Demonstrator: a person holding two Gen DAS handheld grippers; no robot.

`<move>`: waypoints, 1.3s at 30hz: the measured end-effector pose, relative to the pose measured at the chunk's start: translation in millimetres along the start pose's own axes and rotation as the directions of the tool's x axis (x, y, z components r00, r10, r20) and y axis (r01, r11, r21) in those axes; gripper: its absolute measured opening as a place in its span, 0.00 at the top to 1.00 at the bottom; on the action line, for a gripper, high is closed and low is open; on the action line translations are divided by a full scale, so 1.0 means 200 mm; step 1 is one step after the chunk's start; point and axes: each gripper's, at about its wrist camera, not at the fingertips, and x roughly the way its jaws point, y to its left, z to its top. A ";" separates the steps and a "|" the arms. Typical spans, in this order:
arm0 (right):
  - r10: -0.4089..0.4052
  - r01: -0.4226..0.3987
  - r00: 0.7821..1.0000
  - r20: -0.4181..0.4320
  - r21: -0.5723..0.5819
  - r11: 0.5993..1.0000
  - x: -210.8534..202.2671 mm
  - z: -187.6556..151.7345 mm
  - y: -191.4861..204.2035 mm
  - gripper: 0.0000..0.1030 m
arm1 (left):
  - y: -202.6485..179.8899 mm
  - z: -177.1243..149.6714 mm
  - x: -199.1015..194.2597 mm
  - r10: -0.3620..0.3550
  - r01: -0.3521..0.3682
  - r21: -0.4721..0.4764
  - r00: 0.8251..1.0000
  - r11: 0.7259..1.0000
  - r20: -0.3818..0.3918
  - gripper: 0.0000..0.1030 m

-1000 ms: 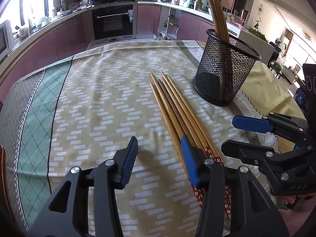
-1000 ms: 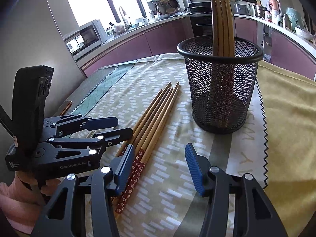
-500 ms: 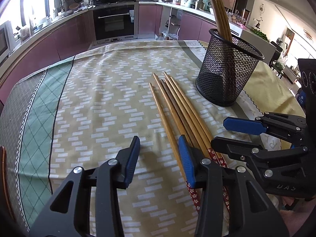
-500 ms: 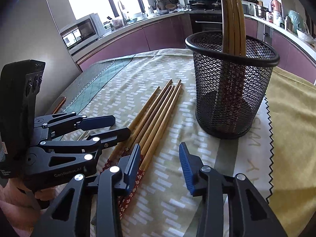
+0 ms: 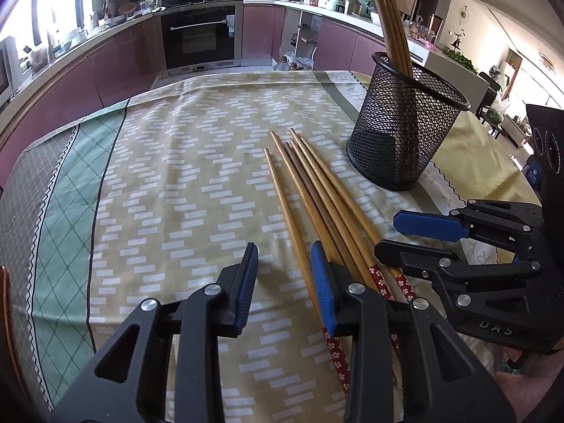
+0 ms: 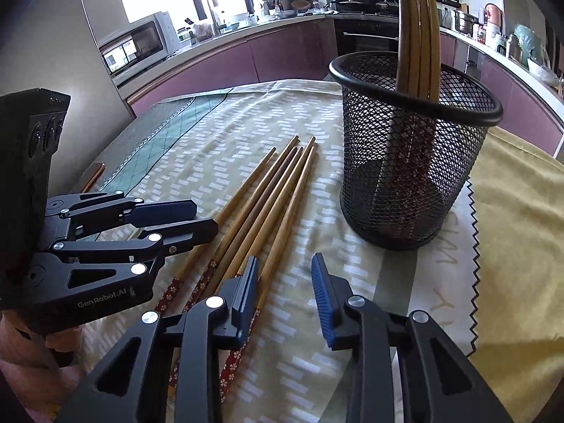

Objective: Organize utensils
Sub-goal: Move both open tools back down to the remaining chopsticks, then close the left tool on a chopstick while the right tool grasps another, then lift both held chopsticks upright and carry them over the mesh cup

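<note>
Several wooden chopsticks [image 5: 317, 197] with red flowered ends lie side by side on the patterned tablecloth [image 5: 169, 183]; they also show in the right wrist view [image 6: 261, 215]. A black mesh holder [image 5: 405, 134] stands upright to their right with three chopsticks in it; it shows in the right wrist view too [image 6: 409, 162]. My left gripper [image 5: 283, 275] is open and empty, low over the chopsticks' handle ends. My right gripper [image 6: 283, 289] is open and empty, just right of the bundle, and appears in the left wrist view [image 5: 405, 236].
The cloth-covered table [image 6: 521, 218] drops off at its far edge toward purple kitchen cabinets [image 5: 116, 67] and an oven [image 5: 201, 35]. A yellow cloth section lies right of the holder. A microwave [image 6: 137, 49] stands on the counter.
Both grippers have moved in closer together over the handle ends of the lying chopsticks. The right gripper shifted left toward the bundle. Both stay open.
</note>
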 end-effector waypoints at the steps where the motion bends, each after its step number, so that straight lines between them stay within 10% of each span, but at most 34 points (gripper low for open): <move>1: -0.004 0.004 1.000 -0.001 -0.003 1.000 0.00 0.01 0.00 0.72 | 0.00 0.01 0.01 0.003 -0.003 0.004 1.000 1.000 -0.002 0.70; 19: -0.010 0.009 1.000 0.021 0.055 0.998 0.08 0.09 -0.04 0.94 | -0.02 0.10 0.09 -0.004 0.004 -0.033 1.000 0.999 -0.016 0.91; 39: 0.103 -0.112 0.979 0.175 0.048 0.993 -0.23 0.04 -0.10 0.95 | 0.00 0.10 -0.23 -0.104 0.110 -0.051 0.990 0.993 0.100 0.93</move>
